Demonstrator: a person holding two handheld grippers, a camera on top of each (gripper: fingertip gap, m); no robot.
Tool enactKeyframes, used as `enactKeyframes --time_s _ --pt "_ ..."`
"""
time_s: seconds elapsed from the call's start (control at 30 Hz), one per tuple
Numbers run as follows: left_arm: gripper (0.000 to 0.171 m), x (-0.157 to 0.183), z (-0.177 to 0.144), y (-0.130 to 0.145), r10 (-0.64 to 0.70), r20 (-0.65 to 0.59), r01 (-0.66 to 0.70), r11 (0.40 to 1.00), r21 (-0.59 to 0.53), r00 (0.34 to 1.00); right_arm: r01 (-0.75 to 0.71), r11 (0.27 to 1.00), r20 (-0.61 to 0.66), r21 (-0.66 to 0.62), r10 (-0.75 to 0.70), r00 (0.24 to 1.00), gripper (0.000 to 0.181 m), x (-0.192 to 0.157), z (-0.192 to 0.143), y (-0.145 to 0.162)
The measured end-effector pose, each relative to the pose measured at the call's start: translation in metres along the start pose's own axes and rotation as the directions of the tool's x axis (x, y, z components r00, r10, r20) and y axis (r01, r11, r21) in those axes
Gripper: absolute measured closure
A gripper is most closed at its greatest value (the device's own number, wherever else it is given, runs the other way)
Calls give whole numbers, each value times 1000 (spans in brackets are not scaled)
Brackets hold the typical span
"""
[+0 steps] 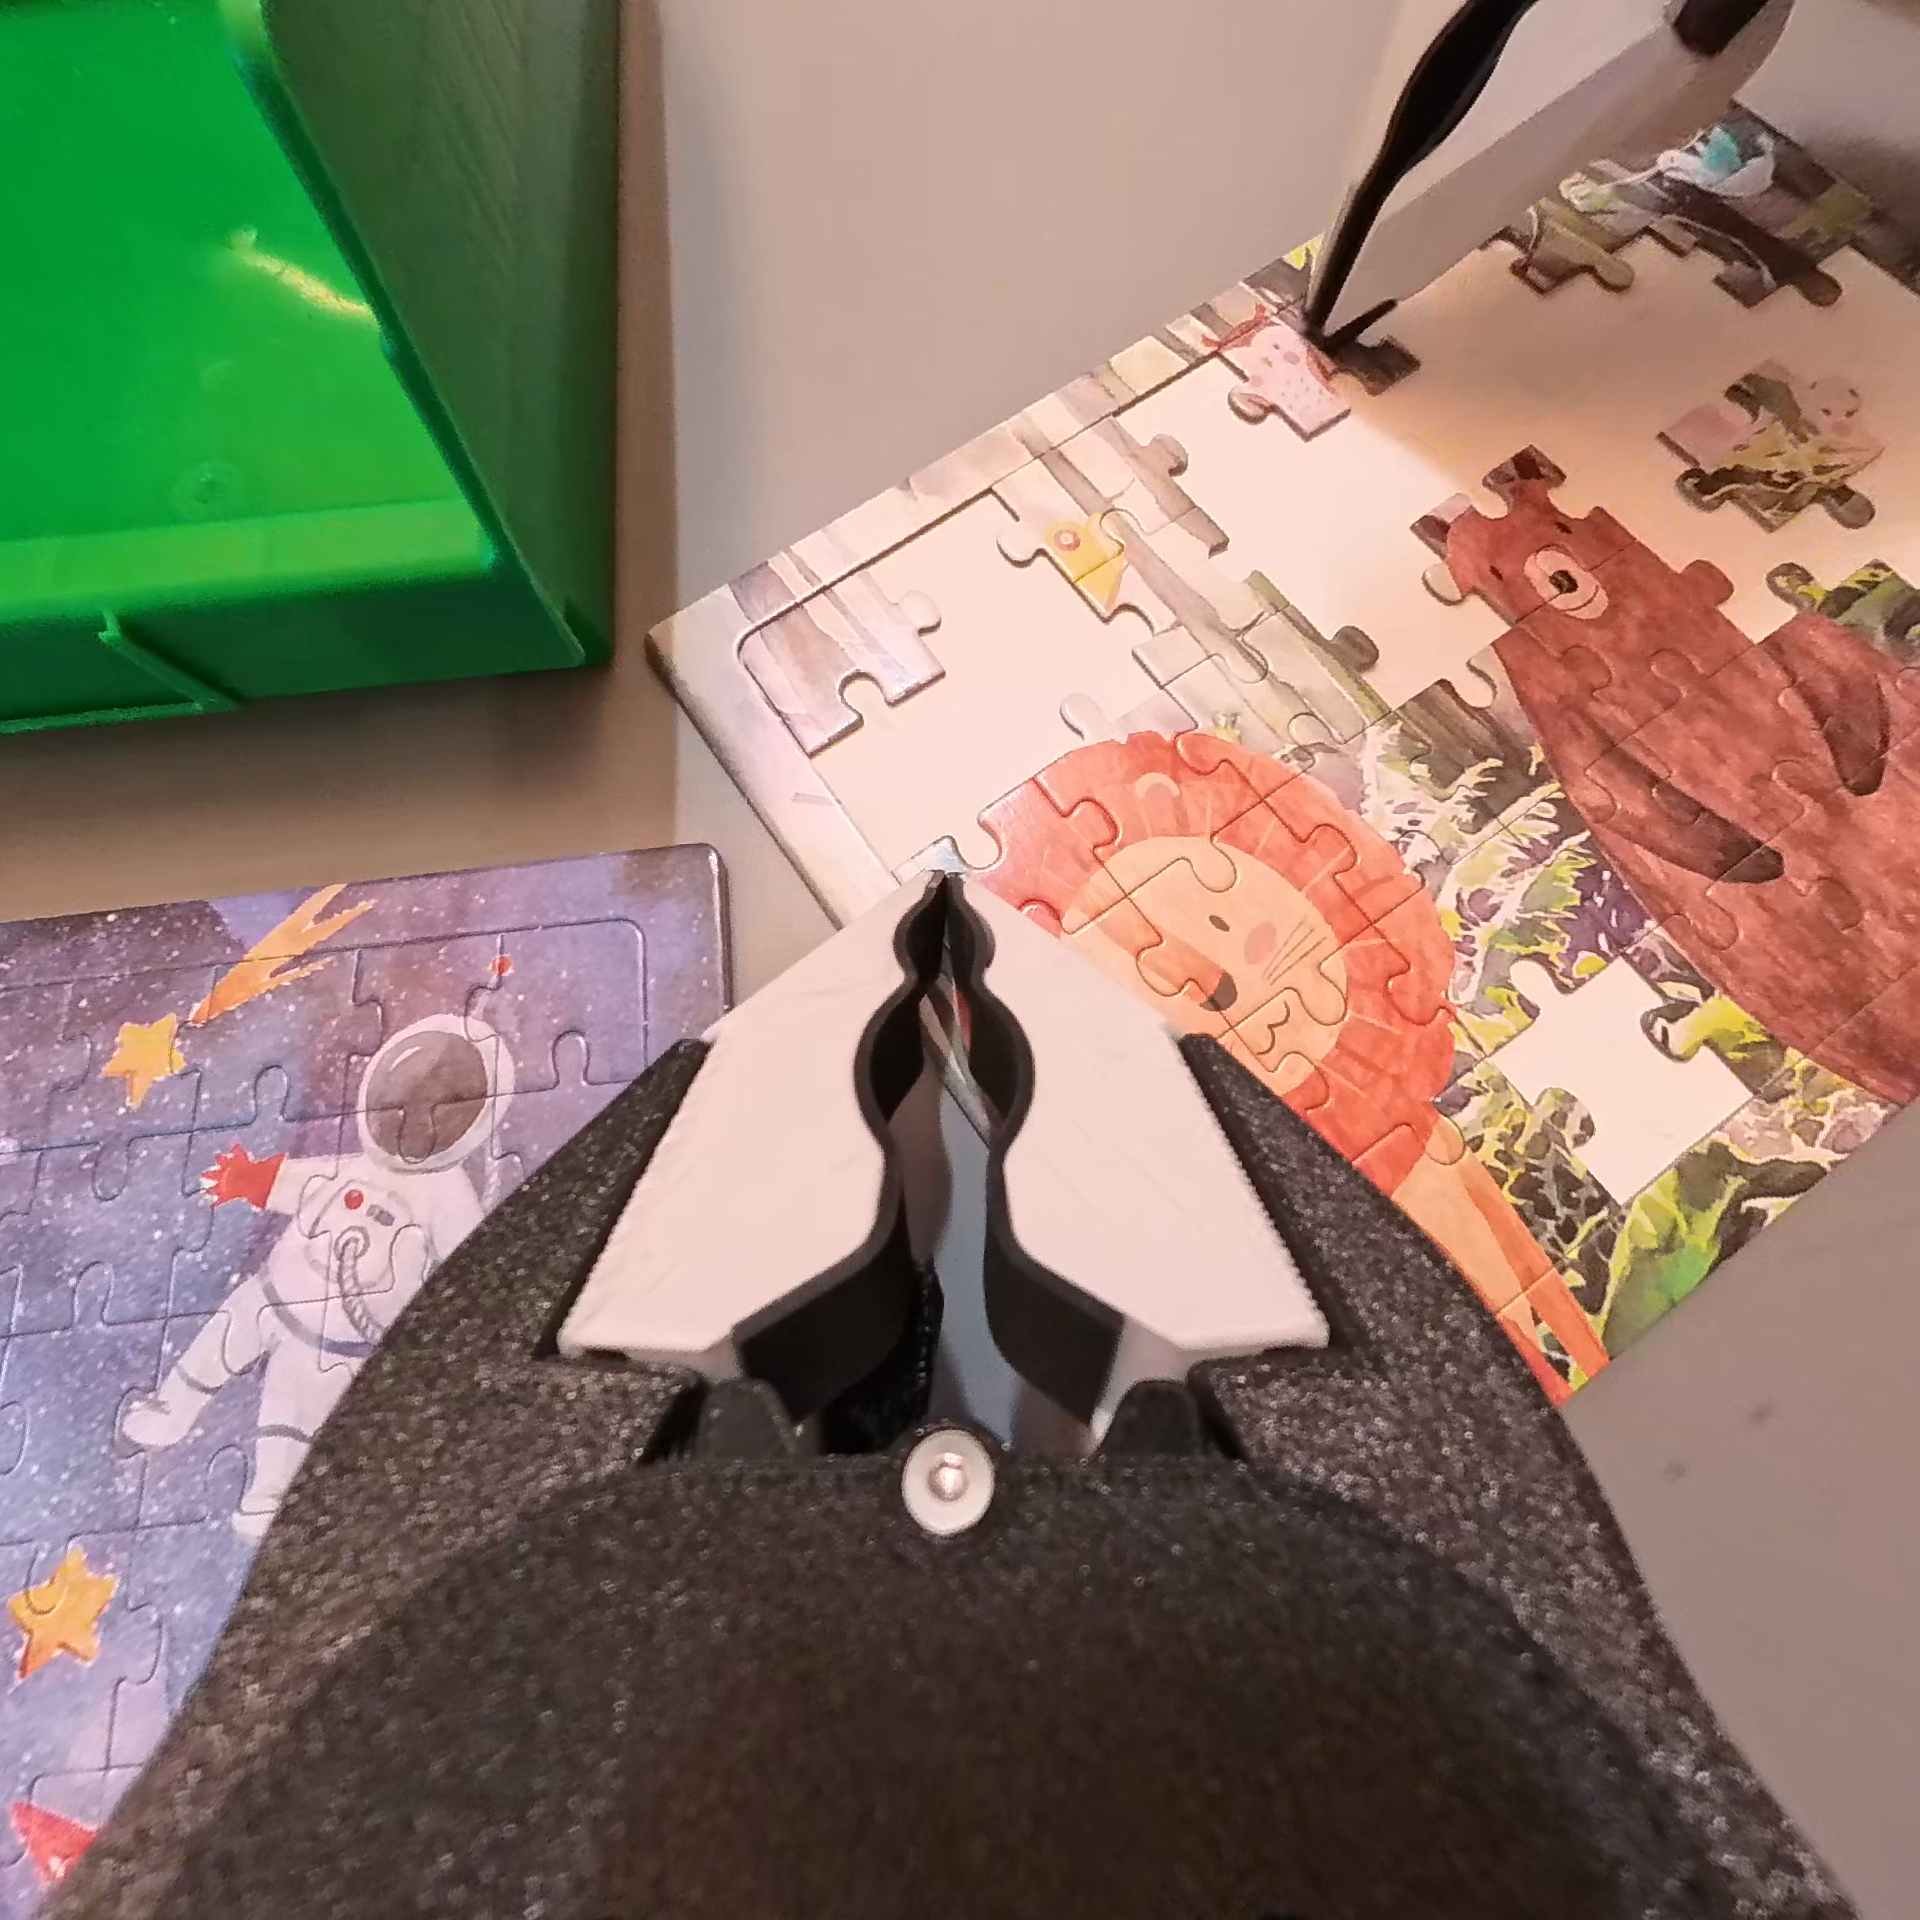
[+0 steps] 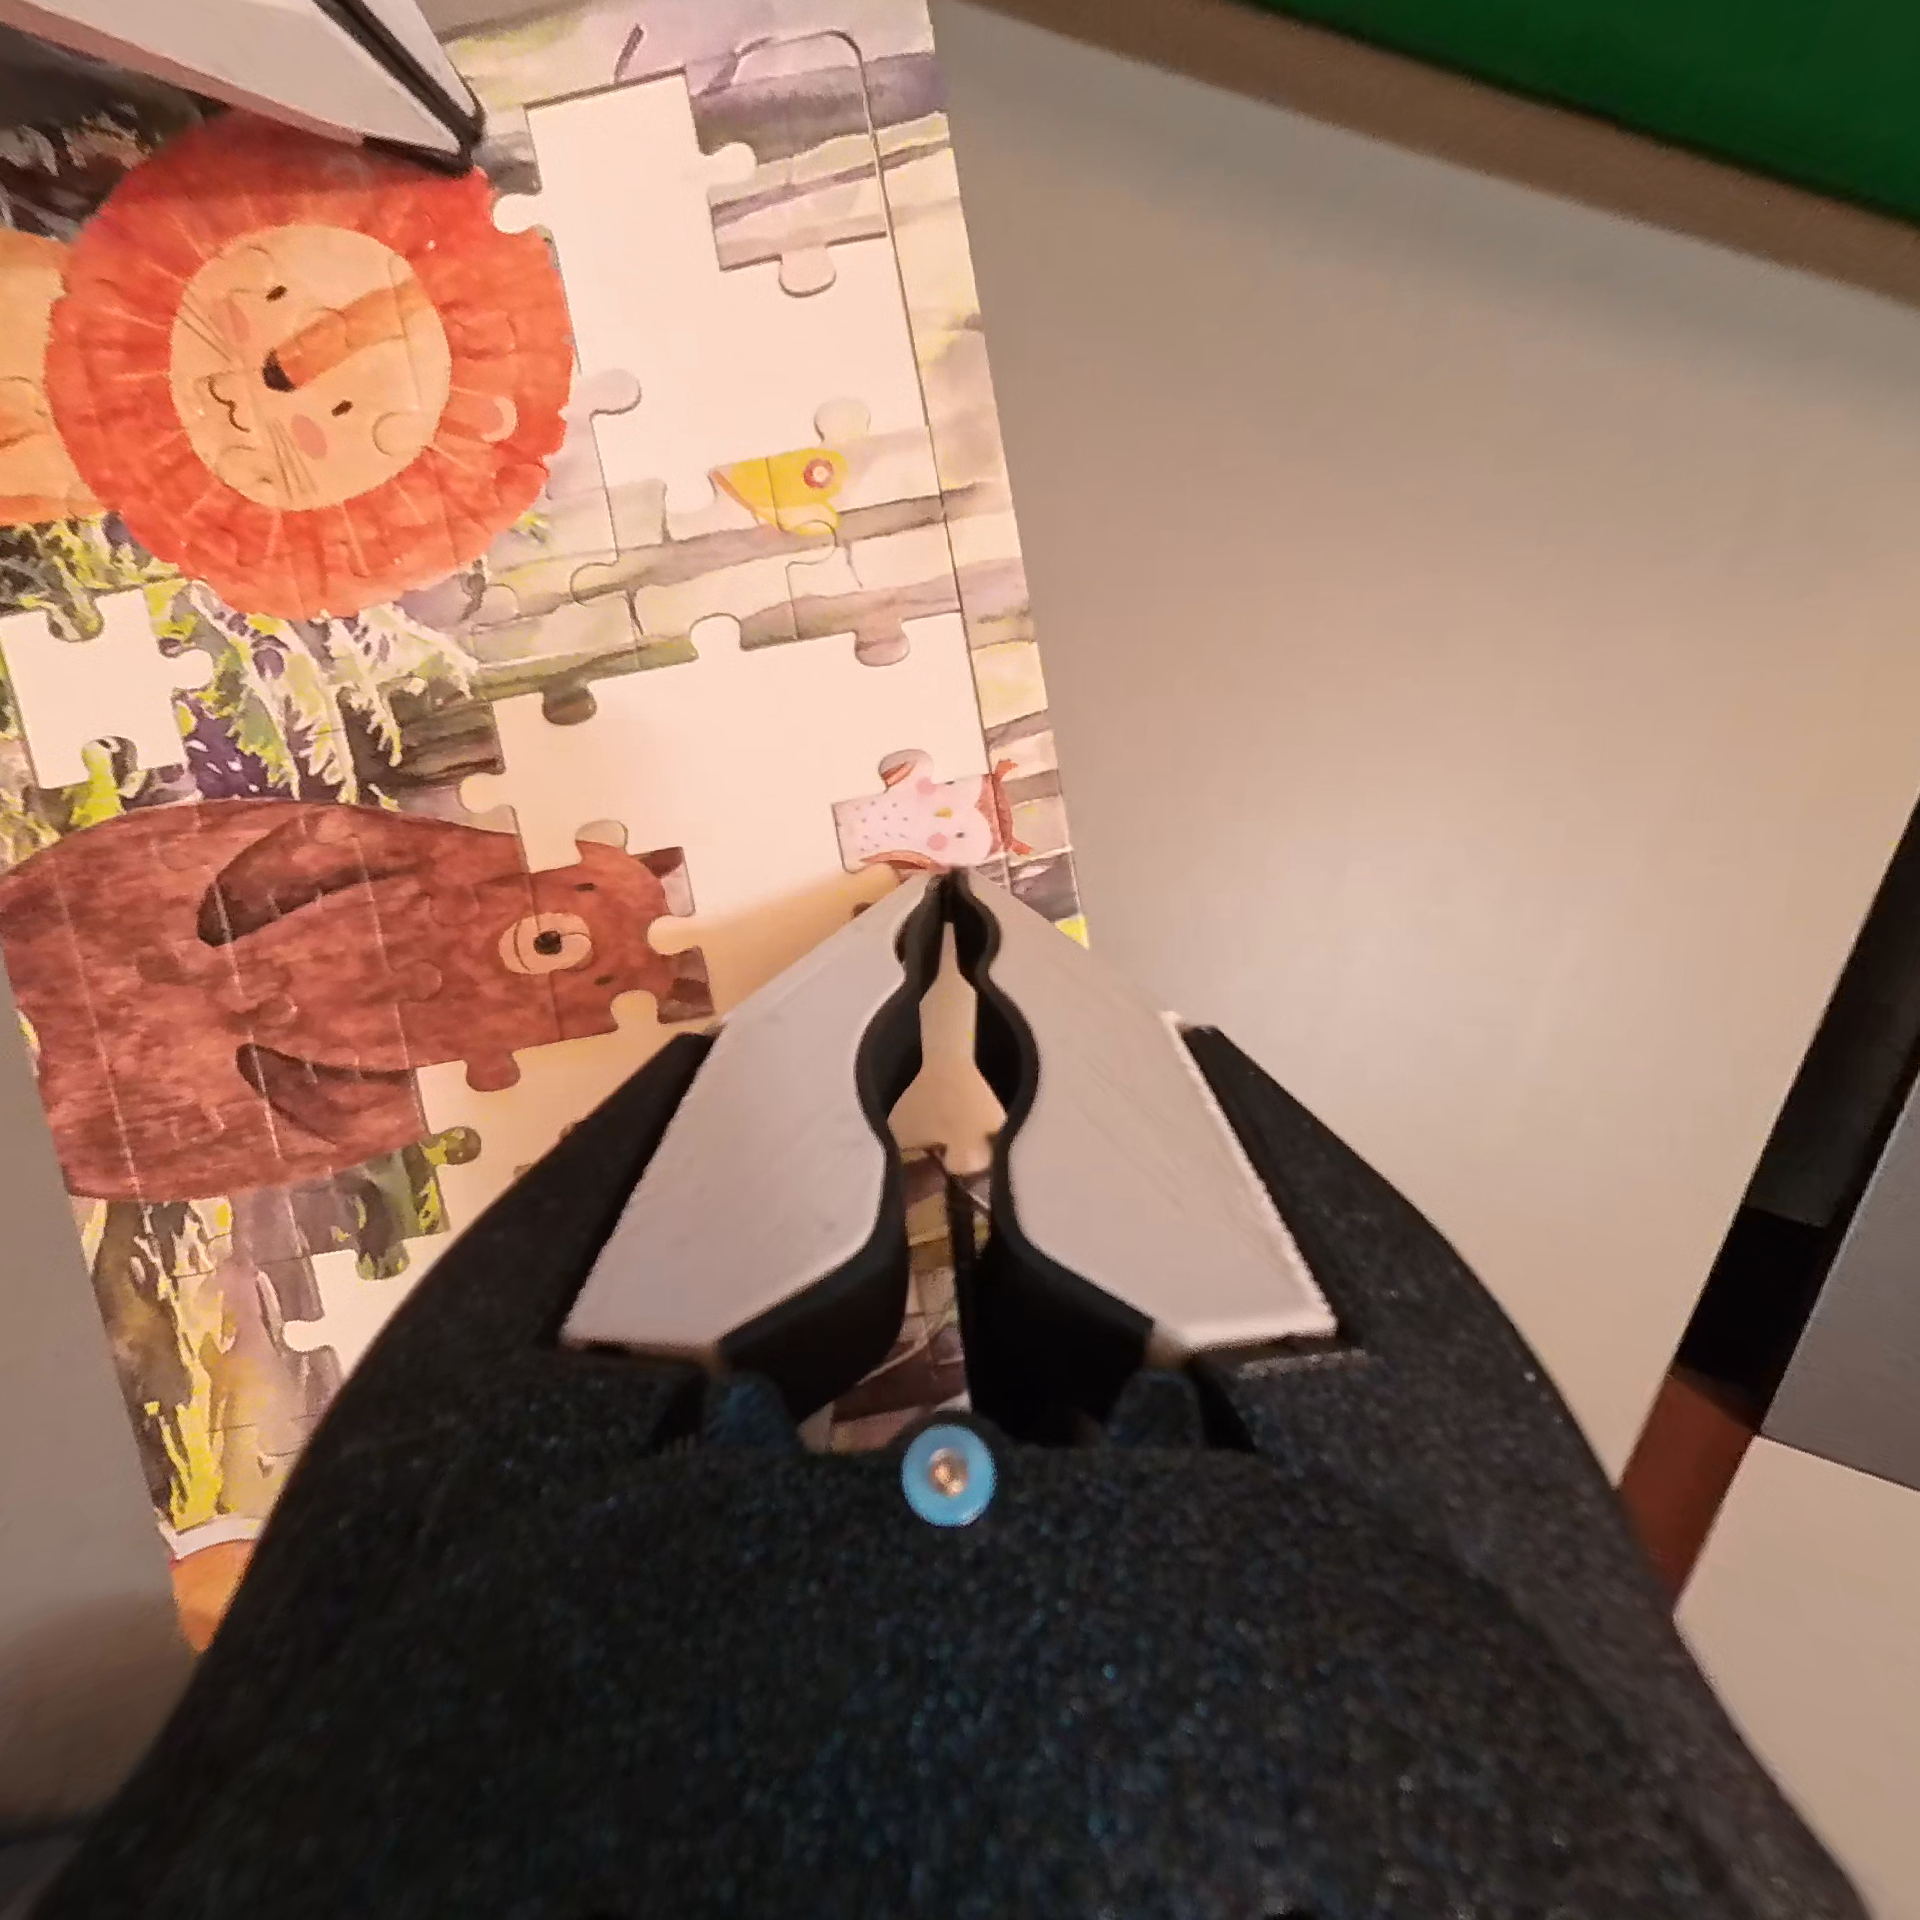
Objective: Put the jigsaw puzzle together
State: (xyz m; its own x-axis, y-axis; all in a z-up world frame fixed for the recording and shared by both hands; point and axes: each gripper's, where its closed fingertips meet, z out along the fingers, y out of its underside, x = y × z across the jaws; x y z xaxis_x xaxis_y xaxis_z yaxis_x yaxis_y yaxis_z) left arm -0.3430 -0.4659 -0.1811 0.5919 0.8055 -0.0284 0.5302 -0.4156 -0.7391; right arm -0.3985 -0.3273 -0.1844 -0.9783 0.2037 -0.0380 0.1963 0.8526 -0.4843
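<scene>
Beige tabletop (image 1: 935, 208) hosting a half-done animal jigsaw puzzle (image 2: 727, 343), green bin (image 1: 260, 364) sitting at 10 o'clock.

Left gripper (image 1: 943, 883) is pinching shut on nothing at the board's corner, lion at 3 o'clock; right gripper (image 2: 948, 881) is closed too, tips pressing down just under the pink owl piece (image 2: 925, 821) at 12 o'clock.

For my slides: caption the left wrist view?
Left tongs shut at animal puzzle corner; right tongs touch its far edge.
</scene>
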Motion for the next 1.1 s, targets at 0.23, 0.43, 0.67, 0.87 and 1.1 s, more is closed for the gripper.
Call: enactKeyframes --time_s 0.23,0.43,0.67,0.87,1.1 --pt "171 0 0 0 3 2 -3 1000 0 1000 -16 994 -51 112 22 998 179 4 -38 -24" --pt "171 0 0 0 20 14 -20 1000 2 1000 7 970 -219 243 48 975 177 -32 -131 -55" --pt "162 0 -11 -12 58 62 -64 994 93 996 -188 946 -426 264 289 857 168 -135 -185 0" --pt "160 10 -25 -33 88 48 -96 970 224 995 -495 728 -425 475 682 596 168 -243 -178 108" --pt "158 32 -35 -40 155 67 -166 957 238 986 -458 328 -242 826 941 238 158 -295 -167 186"
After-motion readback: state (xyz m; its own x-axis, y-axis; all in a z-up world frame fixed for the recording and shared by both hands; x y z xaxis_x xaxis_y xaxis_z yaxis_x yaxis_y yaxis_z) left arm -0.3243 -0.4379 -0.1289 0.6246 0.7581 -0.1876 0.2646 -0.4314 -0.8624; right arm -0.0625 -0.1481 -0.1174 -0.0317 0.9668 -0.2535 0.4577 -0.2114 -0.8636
